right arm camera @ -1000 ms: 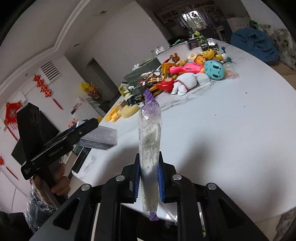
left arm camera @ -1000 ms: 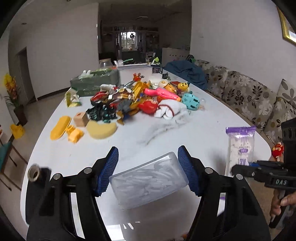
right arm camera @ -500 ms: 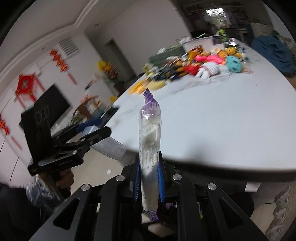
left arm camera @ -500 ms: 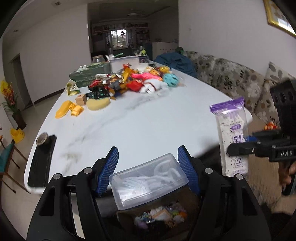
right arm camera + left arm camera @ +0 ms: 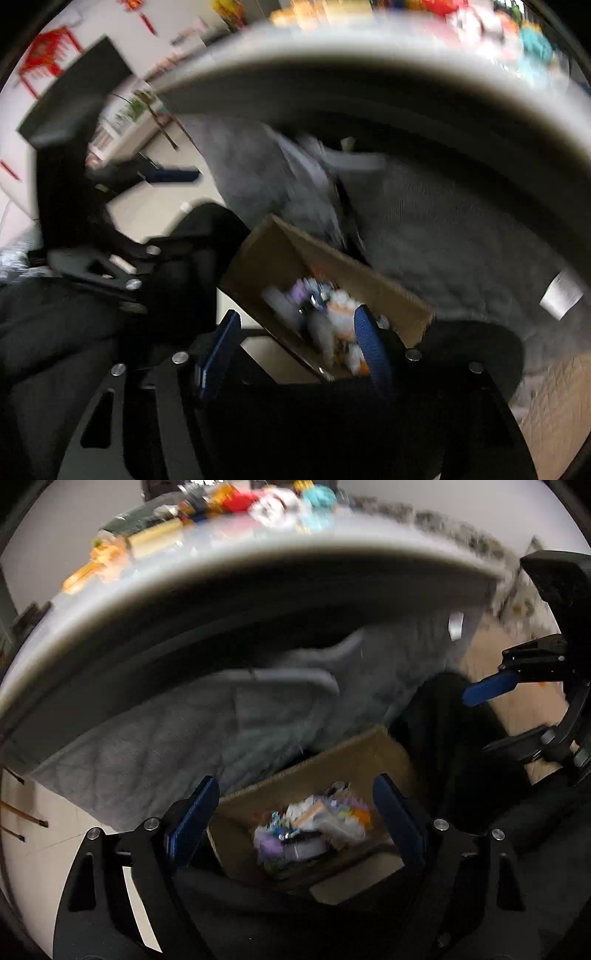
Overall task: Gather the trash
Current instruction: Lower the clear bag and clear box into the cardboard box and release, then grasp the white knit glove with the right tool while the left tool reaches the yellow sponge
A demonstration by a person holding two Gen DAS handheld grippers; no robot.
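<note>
A brown cardboard box stands on the floor below the table edge, with a heap of mixed trash inside. My left gripper hangs over the box, open and empty. My right gripper is also open and empty above the same box, over its trash. Each gripper shows in the other's view: the right one at the right, the left one at the left. Both views are blurred.
The white table's rim arches overhead, with toys on top. A grey quilted cloth hangs under it behind the box. Pale floor lies to the left, wood-toned floor to the right.
Both grippers dropped from table height to below the table edge, over the box. The left let go of the clear plastic container and the right let go of the purple-topped packet; both jaws opened.
</note>
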